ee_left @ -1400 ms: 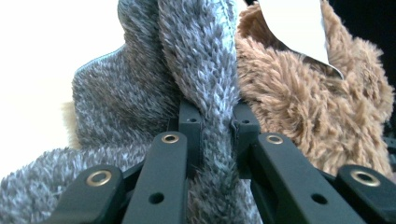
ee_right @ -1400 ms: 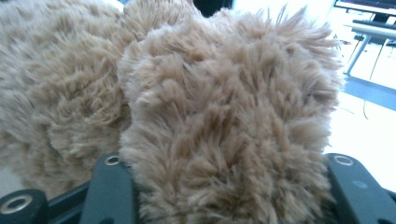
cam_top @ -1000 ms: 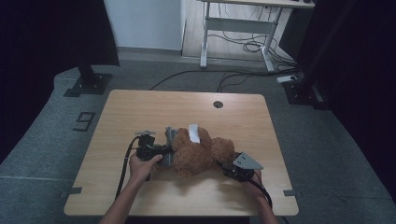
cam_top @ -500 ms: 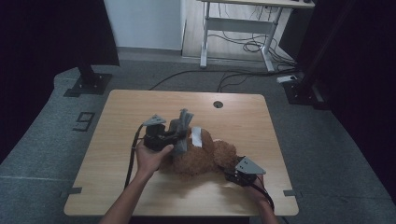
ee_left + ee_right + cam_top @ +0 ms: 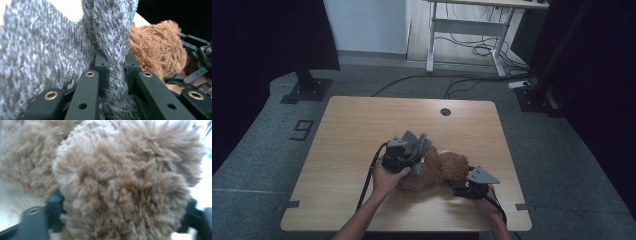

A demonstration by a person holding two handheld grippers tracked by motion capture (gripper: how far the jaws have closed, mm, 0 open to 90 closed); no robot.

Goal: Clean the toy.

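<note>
You lifted the grey knit (image 5: 416, 145) off the bear (image 5: 439, 172) on the table (image 5: 352, 130); left gripper (image 5: 408, 156) stayed clamped on it, partly removed. Right gripper (image 5: 462, 189) was just opening around the bear.

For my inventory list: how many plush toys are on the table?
1: a brown teddy bear lies near the front edge of the table, beside a grey knitted garment. Nothing seems hidden.
</note>
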